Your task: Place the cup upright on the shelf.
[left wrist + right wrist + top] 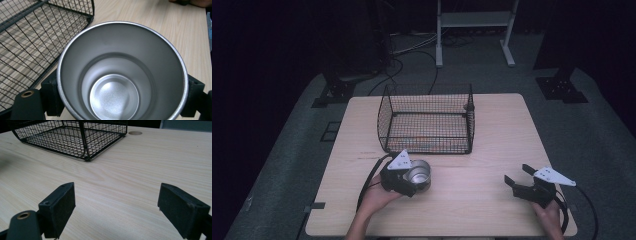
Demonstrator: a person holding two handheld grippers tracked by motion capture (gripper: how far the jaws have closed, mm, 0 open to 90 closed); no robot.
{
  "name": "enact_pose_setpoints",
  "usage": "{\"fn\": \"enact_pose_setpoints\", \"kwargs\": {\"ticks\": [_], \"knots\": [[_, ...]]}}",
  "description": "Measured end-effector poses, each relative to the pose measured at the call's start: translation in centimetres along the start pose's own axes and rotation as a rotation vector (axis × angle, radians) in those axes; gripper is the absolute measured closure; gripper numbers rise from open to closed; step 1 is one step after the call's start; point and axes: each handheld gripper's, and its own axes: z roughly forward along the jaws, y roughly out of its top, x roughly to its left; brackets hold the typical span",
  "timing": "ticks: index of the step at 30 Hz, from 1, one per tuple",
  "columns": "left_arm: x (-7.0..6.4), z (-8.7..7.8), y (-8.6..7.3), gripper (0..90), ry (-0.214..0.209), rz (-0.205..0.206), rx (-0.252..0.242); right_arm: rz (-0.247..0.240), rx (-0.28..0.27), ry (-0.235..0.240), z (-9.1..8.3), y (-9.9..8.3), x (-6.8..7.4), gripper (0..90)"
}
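Observation:
A steel cup (418,175) sits in my left gripper (412,179), just in front of the black wire basket (428,120) on the wooden table (492,135). In the left gripper view the cup (120,75) faces the camera mouth-first and is empty, with one black jaw pressed against each side of it. My right gripper (518,176) is at the table's front right, open, jaws wide apart with nothing between them (117,207). The basket (72,137) lies far ahead of it.
The basket is empty and stands mid-table toward the far edge. Bare tabletop stretches between the two grippers and to the basket's right. Black stands (562,85) and a white frame (474,30) stand on the floor beyond the table.

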Motion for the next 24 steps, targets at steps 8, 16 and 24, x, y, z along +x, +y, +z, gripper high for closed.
{"fn": "enact_pose_setpoints", "kwargs": {"ticks": [8, 16, 24], "knots": [[1.0, -0.5, 1.9, 16.1, -0.020, -0.001, -0.039, 0.008, 0.001, 0.000, 0.0, 0.0, 0.0, 13.8], [2.1, -1.5, 3.8, 16.1, -0.013, 0.014, -0.049, 0.007, -0.003, 0.001, 0.0, 0.0, -0.1, 13.8], [3.6, -2.6, 6.0, 17.2, -0.002, 0.023, -0.055, 0.011, -0.007, 0.000, 0.0, 0.0, -0.1, 13.8]]}}
